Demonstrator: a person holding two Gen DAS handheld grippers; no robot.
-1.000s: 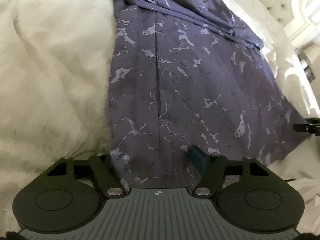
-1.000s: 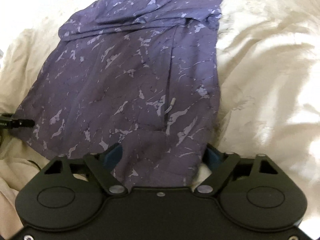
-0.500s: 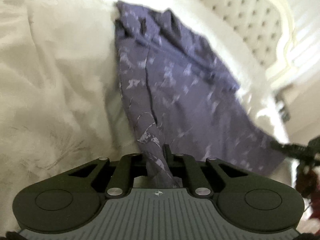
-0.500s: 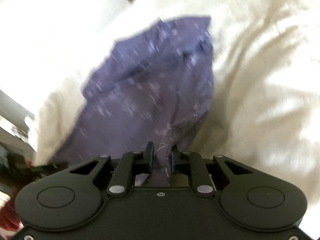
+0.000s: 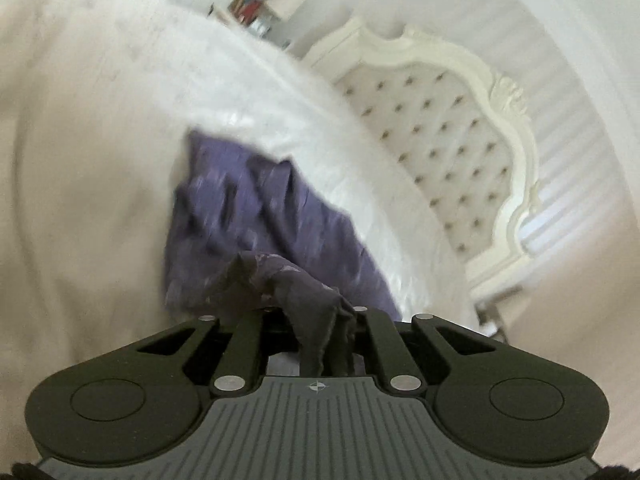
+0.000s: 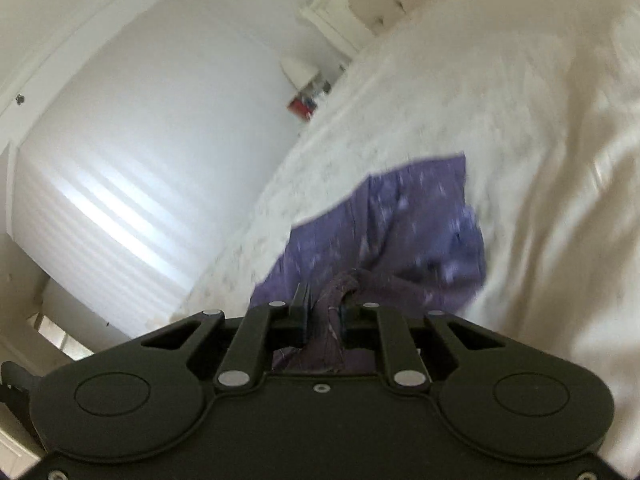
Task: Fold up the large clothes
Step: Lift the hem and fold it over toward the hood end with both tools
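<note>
Left gripper (image 5: 316, 316) and right gripper (image 6: 326, 312) each clench a bunched edge of the purple patterned garment (image 5: 256, 216) above the cream bedspread (image 5: 80, 200).

No readable text, label, brand name or number appears in either view. The only sign is a small round crosshair mark (image 5: 318, 387) printed on the ribbed grey plate (image 5: 320, 424) of the left gripper, centred near the plate's front edge. Coloured items (image 5: 250, 4) beyond the bed in the left wrist view are too blurred to read
</note>
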